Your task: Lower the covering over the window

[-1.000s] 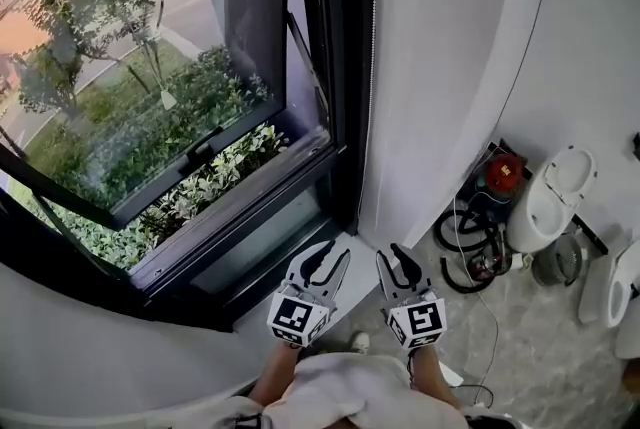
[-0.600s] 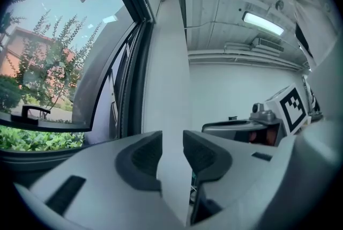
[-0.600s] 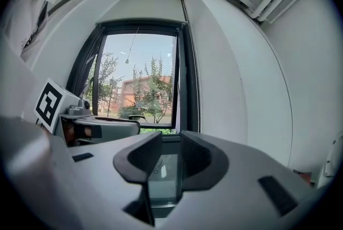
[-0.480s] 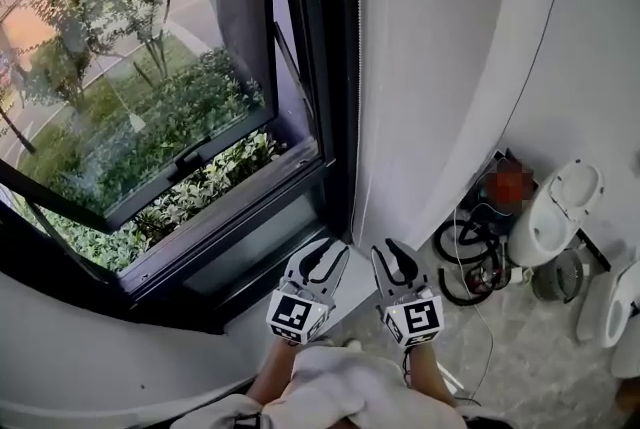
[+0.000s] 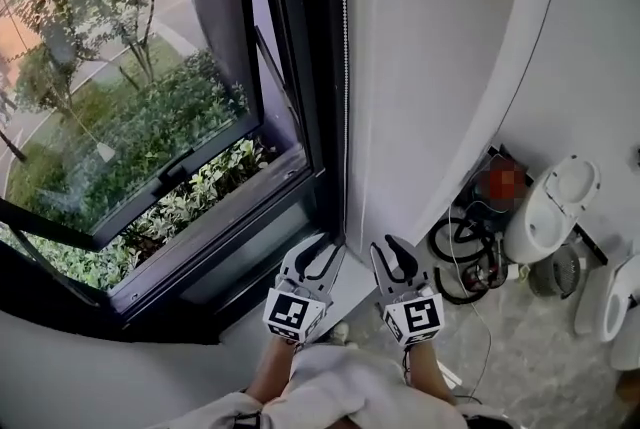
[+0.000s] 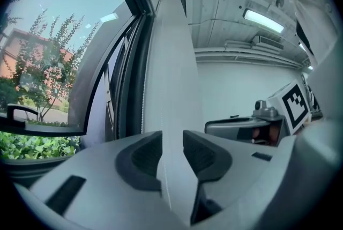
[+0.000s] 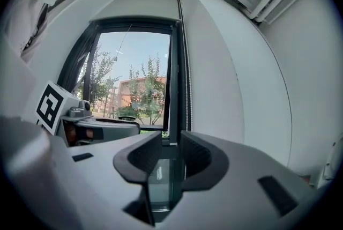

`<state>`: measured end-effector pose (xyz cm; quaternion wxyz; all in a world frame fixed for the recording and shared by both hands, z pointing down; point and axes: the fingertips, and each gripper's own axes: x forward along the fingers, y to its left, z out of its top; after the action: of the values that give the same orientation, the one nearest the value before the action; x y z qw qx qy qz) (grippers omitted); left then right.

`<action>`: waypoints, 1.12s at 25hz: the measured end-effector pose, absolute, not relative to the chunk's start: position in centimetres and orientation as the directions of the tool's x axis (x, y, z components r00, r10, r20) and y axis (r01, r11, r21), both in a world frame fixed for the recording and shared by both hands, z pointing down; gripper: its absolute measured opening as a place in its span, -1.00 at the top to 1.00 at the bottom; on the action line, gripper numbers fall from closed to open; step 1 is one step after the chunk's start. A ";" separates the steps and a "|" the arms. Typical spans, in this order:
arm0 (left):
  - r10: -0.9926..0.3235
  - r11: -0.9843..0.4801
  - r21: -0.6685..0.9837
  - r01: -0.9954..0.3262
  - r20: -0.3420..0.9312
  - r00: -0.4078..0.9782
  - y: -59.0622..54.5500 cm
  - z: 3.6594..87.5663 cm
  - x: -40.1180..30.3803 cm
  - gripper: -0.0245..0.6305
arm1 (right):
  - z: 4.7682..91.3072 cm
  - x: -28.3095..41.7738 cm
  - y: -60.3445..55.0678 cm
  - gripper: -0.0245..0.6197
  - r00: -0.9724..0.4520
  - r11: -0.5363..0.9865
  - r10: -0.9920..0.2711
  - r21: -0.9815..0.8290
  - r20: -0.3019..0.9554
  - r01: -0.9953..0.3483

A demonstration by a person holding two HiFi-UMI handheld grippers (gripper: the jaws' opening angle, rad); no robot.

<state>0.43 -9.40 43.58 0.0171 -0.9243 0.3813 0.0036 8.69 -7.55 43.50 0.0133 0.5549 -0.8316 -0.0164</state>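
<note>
Down by the window's [image 5: 150, 117] lower right corner, both tools are held side by side, pointing level. Left tool [image 5: 325, 247] has its jaws spread and pinches nothing; the white bead chain [image 5: 345, 97] hangs just ahead, seen through the gap. Right tool [image 5: 392, 249] is spread and empty too, facing the glass. Blind [image 7: 150, 6] sits raised at the window's top, glass uncovered

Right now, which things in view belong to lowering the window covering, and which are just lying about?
Job: window, bead chain beside its frame, left gripper, right gripper, both open and empty.
Lying about: coiled hoses, white toilet on the floor.
</note>
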 end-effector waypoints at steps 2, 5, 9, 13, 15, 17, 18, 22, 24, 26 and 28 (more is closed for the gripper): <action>-0.701 -0.712 -0.030 -0.701 -0.022 0.713 -10.4 43.6 0.4 0.54 | 43.6 8.7 -8.5 0.59 -0.379 0.379 -0.926 0.046 0.006 -0.924; -0.696 -0.718 -0.024 -0.696 -0.023 0.718 -11.8 43.5 0.4 0.54 | 43.5 8.5 -9.9 0.59 -0.374 0.374 -0.927 0.048 0.010 -0.926; -0.692 -0.721 -0.023 -0.693 -0.027 0.721 -13.8 43.5 0.3 0.54 | 43.1 8.1 -11.7 0.59 -0.375 0.374 -0.927 0.055 0.002 -0.926; -0.686 -0.727 -0.024 -0.686 -0.024 0.727 -15.5 43.6 0.1 0.54 | 43.1 7.7 -13.3 0.59 -0.369 0.368 -0.929 0.060 0.003 -0.928; -0.679 -0.733 -0.027 -0.680 -0.031 0.733 -16.3 43.5 0.1 0.55 | 43.1 7.7 -14.0 0.59 -0.360 0.360 -0.933 0.058 0.006 -0.931; -0.675 -0.736 -0.034 -0.676 -0.037 0.737 -17.1 43.4 0.3 0.55 | 43.2 7.7 -14.7 0.59 -0.353 0.353 -0.936 0.058 0.005 -0.934; -0.673 -0.738 -0.037 -0.674 -0.037 0.739 -17.5 43.4 0.4 0.55 | 43.1 7.6 -15.0 0.59 -0.352 0.352 -0.936 0.062 0.004 -0.934; -0.672 -0.739 -0.039 -0.673 -0.024 0.740 -18.9 43.7 0.7 0.55 | 43.3 7.5 -16.1 0.59 -0.344 0.344 -0.939 0.070 0.011 -0.937; -0.669 -0.741 -0.044 -0.670 -0.027 0.742 -19.4 43.4 1.1 0.55 | 43.3 7.4 -16.3 0.59 -0.343 0.343 -0.939 0.074 0.014 -0.937; -0.669 -0.741 -0.051 -0.670 -0.028 0.743 -19.8 43.3 1.4 0.55 | 43.2 7.3 -16.6 0.59 -0.340 0.340 -0.940 0.076 0.017 -0.937; -0.675 -0.736 -0.052 -0.675 -0.025 0.738 -20.3 43.3 1.6 0.55 | 43.3 7.2 -16.7 0.59 -0.338 0.338 -0.941 0.075 0.019 -0.938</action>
<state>1.61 -20.32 43.28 0.0289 -0.9316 0.3623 0.0021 7.23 -16.74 43.27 0.0294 0.5748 -0.8174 -0.0253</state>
